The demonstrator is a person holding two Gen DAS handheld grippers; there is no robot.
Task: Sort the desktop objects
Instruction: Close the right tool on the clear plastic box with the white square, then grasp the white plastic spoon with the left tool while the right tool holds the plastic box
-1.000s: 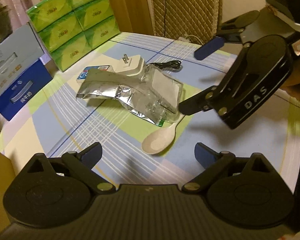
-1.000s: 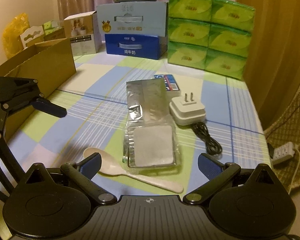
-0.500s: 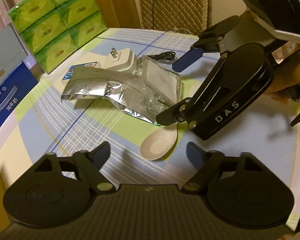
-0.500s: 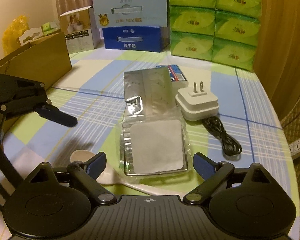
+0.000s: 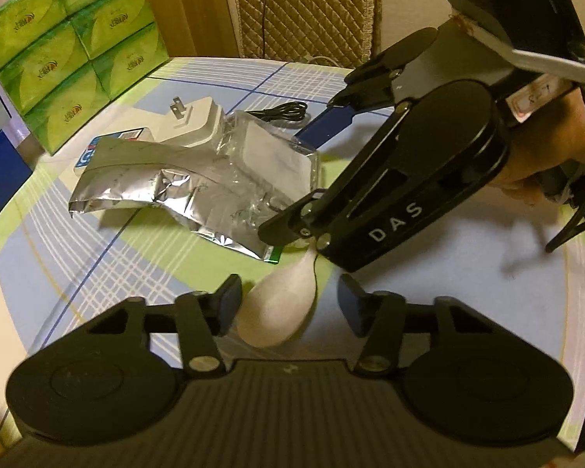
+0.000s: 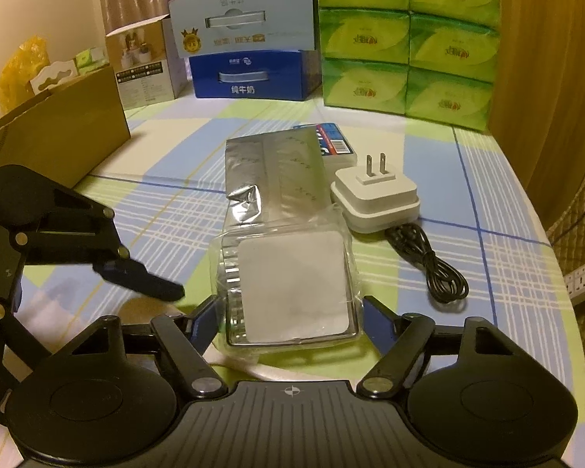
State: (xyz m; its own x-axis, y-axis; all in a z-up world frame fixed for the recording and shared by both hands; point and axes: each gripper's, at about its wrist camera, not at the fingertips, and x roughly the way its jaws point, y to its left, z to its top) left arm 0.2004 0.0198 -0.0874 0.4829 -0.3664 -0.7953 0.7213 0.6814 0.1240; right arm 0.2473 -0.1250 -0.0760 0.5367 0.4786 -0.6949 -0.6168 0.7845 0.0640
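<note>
A white plastic spoon [image 5: 280, 308] lies on the checked tablecloth, its bowl between the fingers of my left gripper [image 5: 290, 300], which is open around it. Beyond it is a clear packet with a white pad [image 5: 271, 152], joined to a crumpled silver foil pouch [image 5: 136, 183]. My right gripper [image 6: 290, 319] is open, with the clear packet [image 6: 292, 280] lying between its fingertips. The spoon handle [image 6: 253, 368] shows under that packet's near edge. In the left wrist view the right gripper [image 5: 302, 165] straddles the packet from the right, held by a hand [image 5: 534, 171].
A white charger plug [image 6: 378, 199] with a black cable [image 6: 429, 265] and a small blue-red box [image 6: 337, 142] lie by the foil pouch [image 6: 271, 167]. Green tissue packs [image 6: 405, 39], blue cartons [image 6: 249, 74] and a cardboard box [image 6: 58, 132] line the table's far and left sides.
Both grippers moved forward and low over the table. The spoon bowl now sits between the left fingers and the clear packet between the right fingers. Both jaws have narrowed.
</note>
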